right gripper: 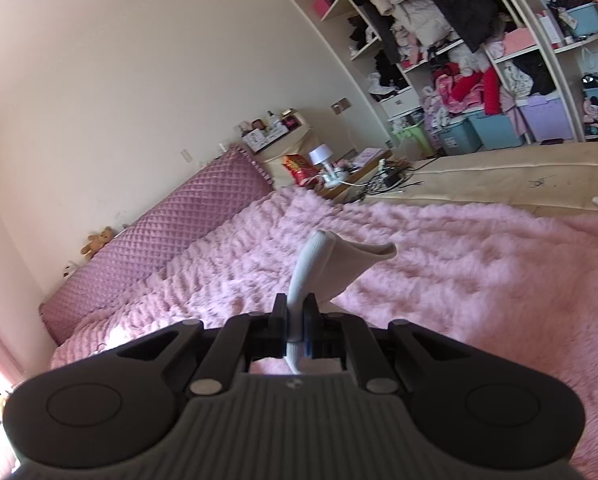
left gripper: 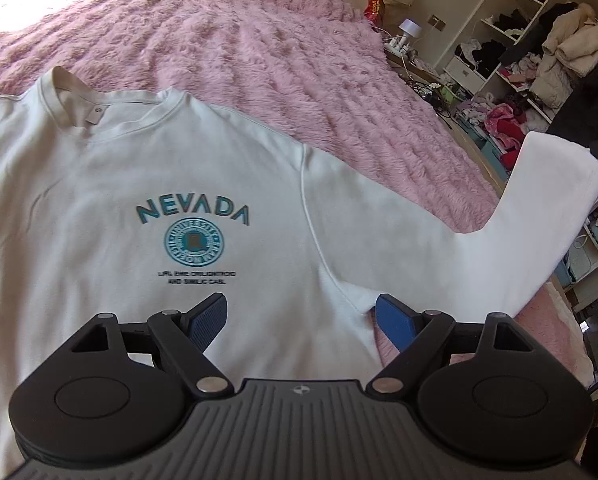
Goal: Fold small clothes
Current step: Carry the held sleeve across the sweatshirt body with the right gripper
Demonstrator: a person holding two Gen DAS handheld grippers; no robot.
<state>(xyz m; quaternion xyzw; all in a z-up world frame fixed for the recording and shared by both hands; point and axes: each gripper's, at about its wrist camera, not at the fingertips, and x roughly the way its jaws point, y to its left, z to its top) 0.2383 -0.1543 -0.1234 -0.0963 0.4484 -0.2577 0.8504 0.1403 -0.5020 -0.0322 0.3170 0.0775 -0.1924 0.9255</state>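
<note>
A white long-sleeved shirt (left gripper: 111,184) with a teal NEVADA print lies face up on the pink fluffy bed cover (left gripper: 259,48). Its right sleeve (left gripper: 539,216) is lifted up at the far right, cuff end raised. My left gripper (left gripper: 301,320) is open, its blue pads hovering just above the shirt's side near the armpit, empty. In the right wrist view my right gripper (right gripper: 297,316) is shut on the white ribbed sleeve cuff (right gripper: 323,260), which sticks up between the jaws above the bed cover (right gripper: 459,272).
A quilted pink headboard cushion (right gripper: 171,248) runs along the wall. A bedside table (right gripper: 339,172) holds a small lamp and clutter. Open shelves full of clothes and bins (right gripper: 499,80) stand beyond the bed; they also show in the left wrist view (left gripper: 519,72).
</note>
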